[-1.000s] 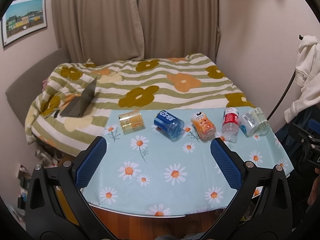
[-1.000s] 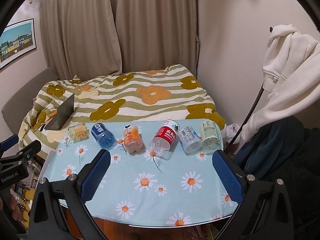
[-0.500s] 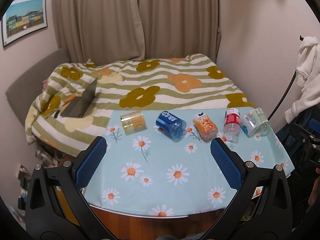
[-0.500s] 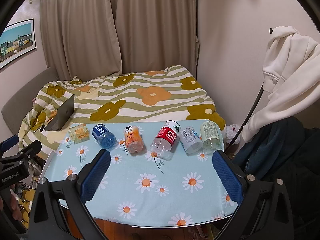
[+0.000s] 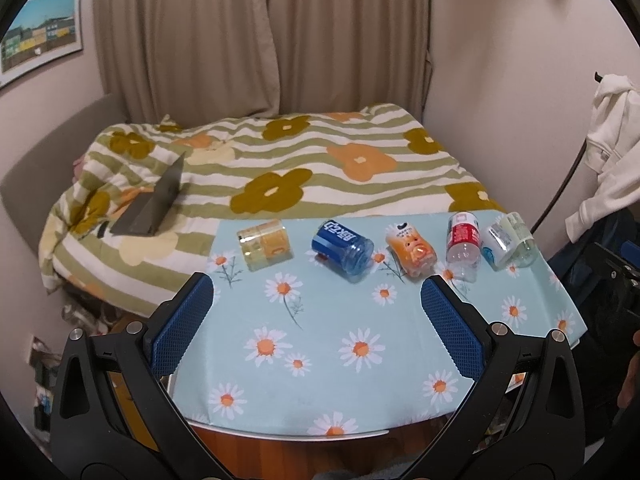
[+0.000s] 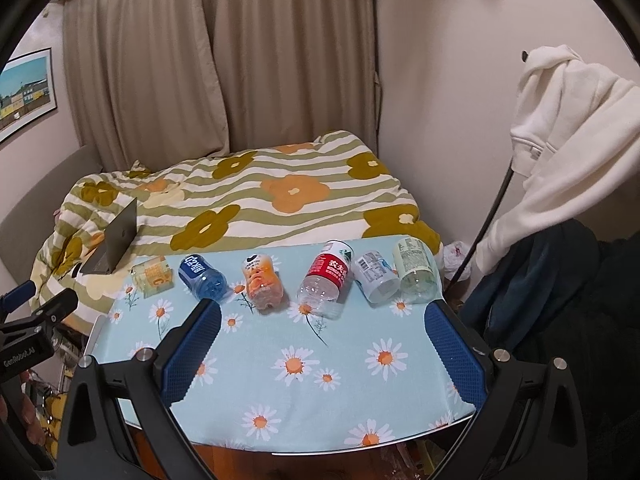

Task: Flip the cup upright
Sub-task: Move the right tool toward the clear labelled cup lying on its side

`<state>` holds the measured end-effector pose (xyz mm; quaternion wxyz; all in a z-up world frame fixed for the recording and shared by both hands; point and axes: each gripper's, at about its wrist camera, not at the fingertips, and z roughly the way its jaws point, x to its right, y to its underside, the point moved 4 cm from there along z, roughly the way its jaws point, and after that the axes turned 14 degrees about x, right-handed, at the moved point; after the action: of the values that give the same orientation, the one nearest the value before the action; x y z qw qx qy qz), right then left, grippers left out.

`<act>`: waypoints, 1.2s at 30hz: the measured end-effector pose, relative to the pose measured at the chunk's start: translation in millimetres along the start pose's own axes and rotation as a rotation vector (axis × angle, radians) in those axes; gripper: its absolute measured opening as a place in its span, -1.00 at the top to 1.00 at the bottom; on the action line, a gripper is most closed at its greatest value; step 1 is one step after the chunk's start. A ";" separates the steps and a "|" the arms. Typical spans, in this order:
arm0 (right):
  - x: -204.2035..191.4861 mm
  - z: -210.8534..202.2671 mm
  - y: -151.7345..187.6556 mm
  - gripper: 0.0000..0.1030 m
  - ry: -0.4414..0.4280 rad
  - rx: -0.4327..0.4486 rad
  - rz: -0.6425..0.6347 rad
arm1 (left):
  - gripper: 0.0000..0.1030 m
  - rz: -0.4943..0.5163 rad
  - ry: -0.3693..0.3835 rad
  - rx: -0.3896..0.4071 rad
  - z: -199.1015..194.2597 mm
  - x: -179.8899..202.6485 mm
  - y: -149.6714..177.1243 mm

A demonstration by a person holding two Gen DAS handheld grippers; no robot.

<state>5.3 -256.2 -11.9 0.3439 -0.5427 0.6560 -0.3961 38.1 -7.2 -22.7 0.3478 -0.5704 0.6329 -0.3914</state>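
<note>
Six cut-down bottle cups lie on their sides in a row along the far edge of the surface, which is covered by a light blue daisy cloth. From the far left corner towards the far right corner they are: a yellow cup, a blue cup, an orange cup, a red-labelled cup, a white-labelled cup and a pale green cup. The last two touch each other at the far right corner; the others lie apart with small gaps.

The near half of the cloth, from the row to the near edge, carries nothing. The left claw hangs over the near left part, fingers spread wide and holding nothing. The right claw hangs over the near right part, likewise spread and bare.

Just beyond the far edge is a bed with a flowered striped quilt, a half-open laptop on it. A white hoodie hangs by the right edge.
</note>
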 end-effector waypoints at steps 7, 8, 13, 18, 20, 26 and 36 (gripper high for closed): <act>16.9 15.5 4.2 -0.97 0.016 -0.037 0.039 | -1.00 0.004 0.053 -0.051 25.2 0.8 7.2; 21.7 20.1 4.1 -0.97 0.015 -0.046 0.042 | -1.00 0.003 0.050 -0.062 29.7 2.6 8.3; 52.2 44.5 5.7 -0.97 0.031 -0.071 0.030 | -1.00 -0.004 0.012 -0.120 57.3 19.8 16.9; 86.3 86.0 7.8 -0.97 0.002 -0.132 0.038 | -1.00 -0.015 -0.024 -0.172 83.5 48.7 21.8; 97.8 105.6 10.2 -0.97 -0.009 -0.160 0.029 | -1.00 -0.020 -0.036 -0.189 92.3 60.0 24.8; 126.0 166.7 13.2 -0.94 -0.038 -0.227 0.012 | -1.00 -0.044 -0.060 -0.241 122.3 90.1 33.2; 150.7 249.4 30.9 -0.62 -0.087 -0.322 -0.052 | -1.00 -0.071 -0.078 -0.344 165.8 122.6 61.9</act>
<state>185.2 -438.0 -154.8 0.2703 -0.6240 0.6813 -0.2708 144.1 -142.8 -152.1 0.2552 -0.6582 0.6560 -0.2669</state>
